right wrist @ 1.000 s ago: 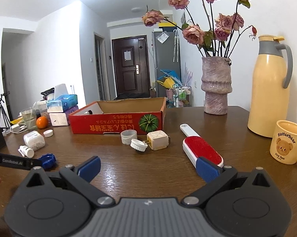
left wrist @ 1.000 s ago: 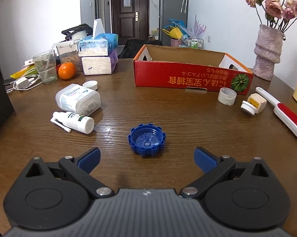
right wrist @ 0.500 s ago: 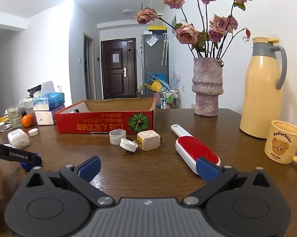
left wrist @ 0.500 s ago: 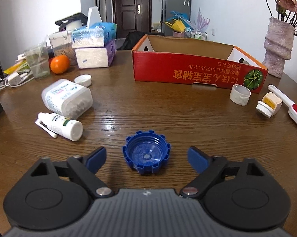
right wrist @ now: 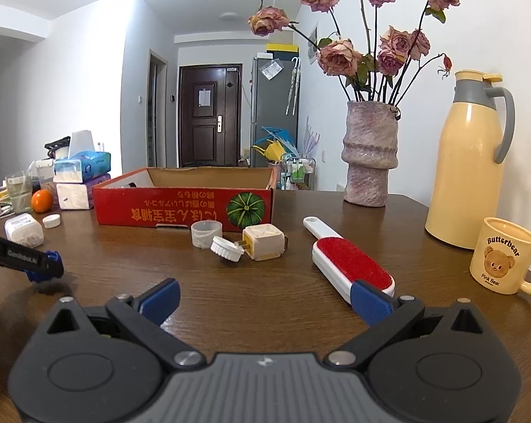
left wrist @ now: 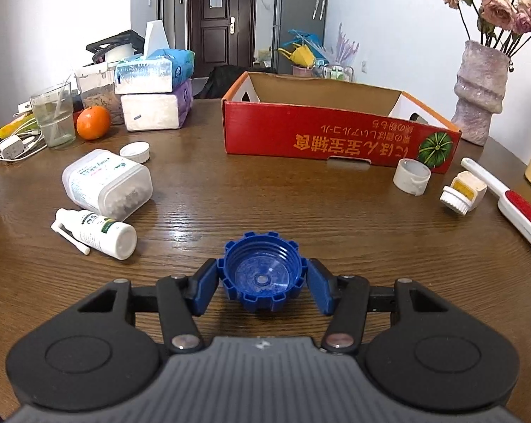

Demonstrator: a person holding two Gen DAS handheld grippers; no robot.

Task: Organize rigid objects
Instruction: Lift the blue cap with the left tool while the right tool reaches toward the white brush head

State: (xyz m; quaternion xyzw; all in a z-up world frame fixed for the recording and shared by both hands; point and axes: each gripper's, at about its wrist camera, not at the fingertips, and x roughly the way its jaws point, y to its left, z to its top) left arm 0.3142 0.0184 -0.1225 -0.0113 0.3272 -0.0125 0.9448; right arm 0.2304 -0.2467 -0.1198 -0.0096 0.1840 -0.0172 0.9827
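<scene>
The left gripper [left wrist: 262,287] has its two blue pads drawn in narrow against the sides of the blue ribbed cap [left wrist: 262,275], which sits open side up on the wooden tabletop [left wrist: 300,204], near its front edge. The left pad touches the cap's rim; the right pad is at the rim too, though whether it presses or just meets it cannot be told. From the right wrist view the same cap [right wrist: 48,269] shows only as a blue sliver under the dark finger, low by the tabletop's left edge.

The right gripper [right wrist: 265,298] hangs wide apart and holds nothing. Its right pad sits in front of the near end of the red and white lint brush [right wrist: 348,264]; contact cannot be judged.

Beyond the cap, a bare stretch of wood runs up to the red cardboard box [left wrist: 336,137], which stands open-topped across the middle of the tabletop. Left of the cap lie a small spray bottle [left wrist: 96,231] on its side and, just behind it, a clear pill container [left wrist: 106,183], with a white lid [left wrist: 135,151] further back. To the right, near the box's front corner, a white ring cap [left wrist: 410,176] and a cream plug adapter [left wrist: 464,192] lie close together, the brush just beyond them toward the right edge.
</scene>
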